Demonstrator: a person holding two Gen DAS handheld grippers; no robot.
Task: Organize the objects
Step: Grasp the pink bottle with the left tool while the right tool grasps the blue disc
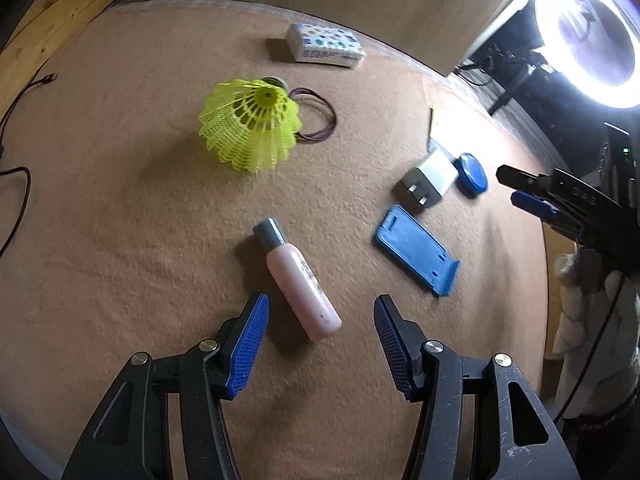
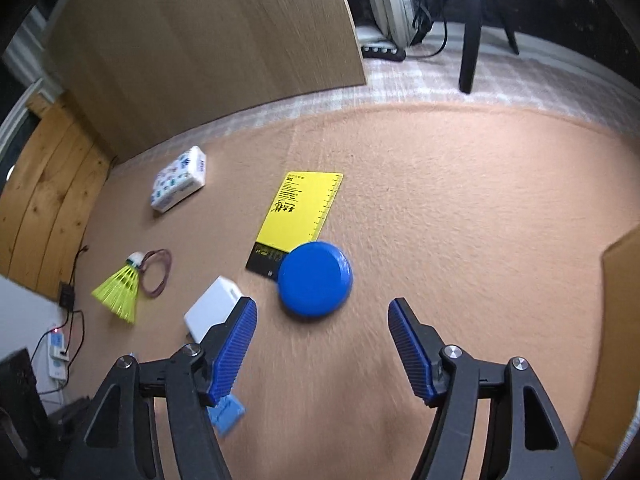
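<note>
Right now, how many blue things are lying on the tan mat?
2, not counting the blue fingers: a round blue disc overlapping the yellow card's near end, beside the white charger, and a flat blue phone stand right of the pink bottle. More may be hidden.

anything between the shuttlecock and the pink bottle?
No. In the left wrist view, only bare tan felt lies between the shuttlecock and the pink bottle.

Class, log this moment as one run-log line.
left gripper: open, over pink bottle | right gripper: open, near blue disc | nothing held
</note>
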